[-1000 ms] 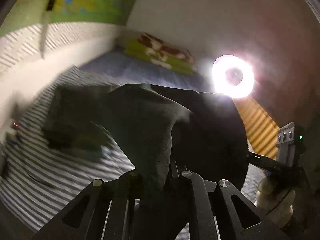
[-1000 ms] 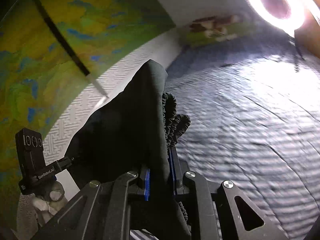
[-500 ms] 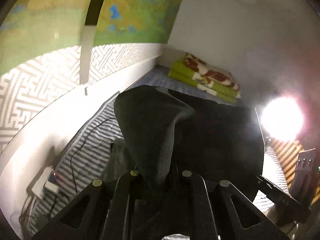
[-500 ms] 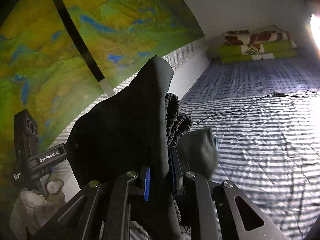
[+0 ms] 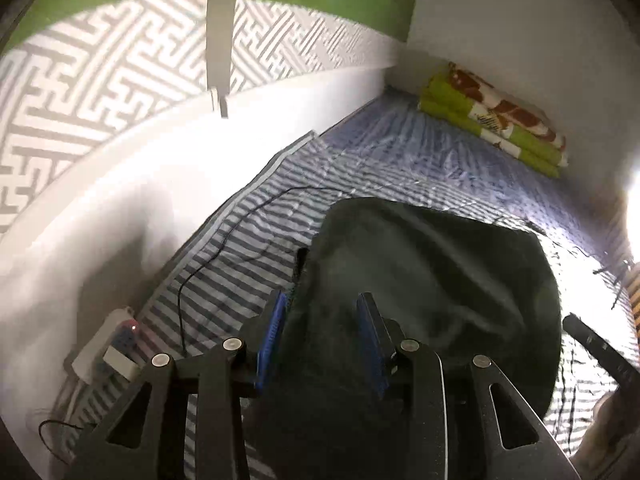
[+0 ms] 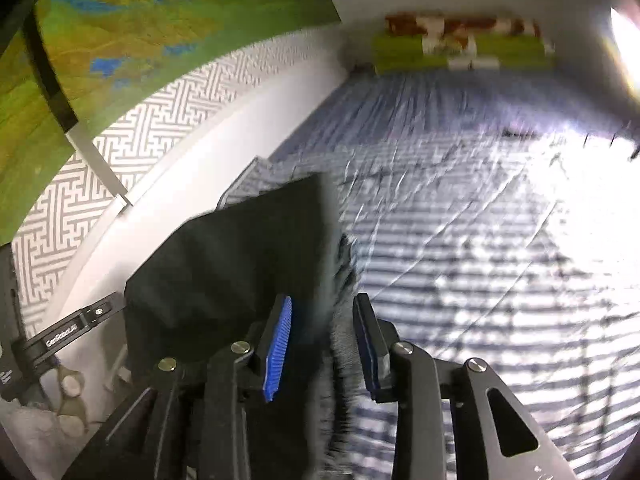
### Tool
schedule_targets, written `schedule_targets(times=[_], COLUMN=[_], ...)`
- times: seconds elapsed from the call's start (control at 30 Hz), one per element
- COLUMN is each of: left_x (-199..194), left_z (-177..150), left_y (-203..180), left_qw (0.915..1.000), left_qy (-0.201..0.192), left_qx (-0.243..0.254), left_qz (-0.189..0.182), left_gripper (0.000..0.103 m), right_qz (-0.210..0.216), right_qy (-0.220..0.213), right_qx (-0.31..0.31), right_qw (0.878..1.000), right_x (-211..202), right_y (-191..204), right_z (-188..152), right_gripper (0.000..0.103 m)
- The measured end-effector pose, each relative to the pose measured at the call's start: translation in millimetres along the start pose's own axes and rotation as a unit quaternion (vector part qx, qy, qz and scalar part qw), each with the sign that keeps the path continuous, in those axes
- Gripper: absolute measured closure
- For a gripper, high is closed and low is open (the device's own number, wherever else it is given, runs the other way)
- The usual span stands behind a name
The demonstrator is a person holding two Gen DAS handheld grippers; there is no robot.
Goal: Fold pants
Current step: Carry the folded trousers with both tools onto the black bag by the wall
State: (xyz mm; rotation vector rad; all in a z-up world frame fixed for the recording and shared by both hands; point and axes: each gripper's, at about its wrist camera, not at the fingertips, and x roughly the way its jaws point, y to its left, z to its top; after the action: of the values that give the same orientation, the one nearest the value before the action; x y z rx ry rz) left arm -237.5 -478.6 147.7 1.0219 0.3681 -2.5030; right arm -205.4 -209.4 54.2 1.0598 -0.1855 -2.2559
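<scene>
Two grippers are ours, one in each hand, and both sets of jaws are opening. Between the blue pads of our left gripper (image 5: 324, 332) lies the dark cloth of the pants (image 5: 432, 280), with the pads standing apart from it as far as we can tell. Our right gripper (image 6: 322, 340) likewise has its pads parted, the gathered waistband (image 6: 344, 344) of the pants loose between them. The pants spread over the striped bed sheet (image 5: 248, 256) near the bed's wall-side edge. A folded green blanket (image 5: 492, 124) sits at the far end, and a thin black cable (image 5: 208, 264) runs across the sheet.
</scene>
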Motion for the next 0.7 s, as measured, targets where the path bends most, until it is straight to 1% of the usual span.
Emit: schedule_targets(times=[0.07, 0.1, 0.17, 0.2, 0.23, 0.3, 0.37, 0.43, 0.47, 0.5, 0.53, 0.57, 0.6, 0.63, 0.67, 0.7], left_x=[-15, -19, -24, -29, -24, -14, -7, 10, 17, 30, 46, 63, 78, 83, 80, 74], left_z=[-10, -15, -21, -24, -25, -24, -21, -17, -16, -15, -15, -14, -17, -16, -16, -15], left_y=[-9, -14, -26, -31, -32, -30, -30, -24, -21, -17, -12, -5, 3, 8, 10, 13], left_qw=[0.9997, 0.9993, 0.9983, 0.9981, 0.9980, 0.9976, 0.9974, 0.9965, 0.9964, 0.9968, 0.9964, 0.9943, 0.9901, 0.9891, 0.9901, 0.9914], left_qy=[-0.011, -0.014, -0.018, -0.016, -0.009, 0.004, 0.011, 0.018, 0.023, 0.032, 0.051, 0.078, 0.107, 0.110, 0.100, 0.087], left_qx=[0.015, 0.025, 0.046, 0.045, 0.032, 0.008, -0.017, -0.044, -0.051, -0.054, -0.059, -0.070, -0.090, -0.099, -0.099, -0.095], left_qz=[-0.019, -0.023, -0.031, -0.039, -0.054, -0.068, -0.070, -0.069, -0.064, -0.049, -0.033, -0.019, -0.001, -0.001, 0.004, 0.022], left_gripper=[0.063, 0.063, 0.063, 0.063, 0.063, 0.063, 0.063, 0.063, 0.063, 0.063, 0.063, 0.063, 0.063, 0.063, 0.063, 0.063], right_qz=[0.010, 0.023, 0.046, 0.052, 0.059, 0.059, 0.054, 0.046, 0.044, 0.039, 0.024, 0.014, 0.001, -0.011, -0.016, -0.018], right_qy=[-0.007, -0.011, -0.007, -0.002, 0.003, 0.016, 0.026, 0.040, 0.048, 0.057, 0.068, 0.075, 0.081, 0.084, 0.085, 0.086], right_qx=[-0.002, -0.002, -0.008, -0.013, -0.022, -0.049, -0.071, -0.088, -0.092, -0.095, -0.100, -0.105, -0.113, -0.119, -0.123, -0.126], right_qw=[1.000, 1.000, 0.999, 0.999, 0.998, 0.997, 0.996, 0.994, 0.994, 0.993, 0.992, 0.992, 0.990, 0.989, 0.989, 0.988], right_x=[-15, -21, -30, -32, -35, -34, -28, -17, -11, -4, 8, 15, 23, 27, 29, 28], right_y=[-3, -4, 5, 9, 13, 24, 33, 41, 43, 44, 45, 45, 46, 46, 45, 44], right_z=[0, -3, -8, -12, -18, -29, -41, -47, -49, -50, -51, -51, -52, -53, -53, -53], right_gripper=[0.073, 0.073, 0.073, 0.073, 0.073, 0.073, 0.073, 0.073, 0.073, 0.073, 0.073, 0.073, 0.073, 0.073, 0.073, 0.073])
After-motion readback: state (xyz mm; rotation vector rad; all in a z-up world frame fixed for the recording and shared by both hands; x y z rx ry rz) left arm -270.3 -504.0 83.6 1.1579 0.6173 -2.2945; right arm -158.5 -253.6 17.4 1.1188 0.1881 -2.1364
